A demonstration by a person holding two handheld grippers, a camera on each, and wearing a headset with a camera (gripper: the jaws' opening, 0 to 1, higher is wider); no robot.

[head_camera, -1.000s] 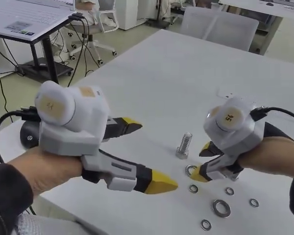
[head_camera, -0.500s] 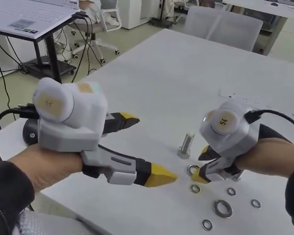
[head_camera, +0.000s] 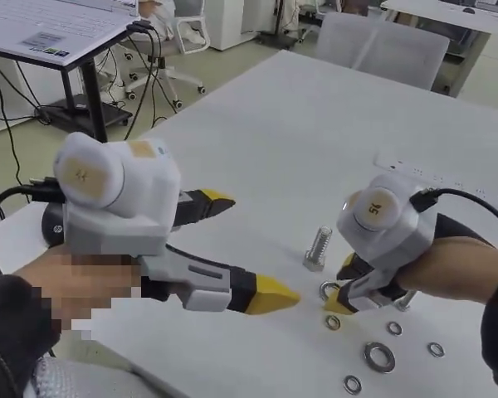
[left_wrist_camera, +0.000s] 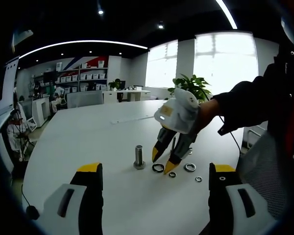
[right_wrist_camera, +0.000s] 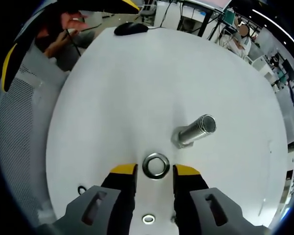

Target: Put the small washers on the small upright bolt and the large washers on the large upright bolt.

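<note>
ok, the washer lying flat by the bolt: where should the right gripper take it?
Probably best by its outer rim, on opposite edges. The washer lies flat on the table, so come steeply from above, from the side away from the upright bolt. The right gripper has its open fingers flanking it.

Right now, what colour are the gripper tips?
Yellow, clearest on the left gripper in the head view.

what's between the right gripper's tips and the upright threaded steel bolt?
One silver ring washer, flat on the white table just ahead of the tips of the right gripper, short of the upright threaded steel bolt. Shows in right gripper view.
</note>
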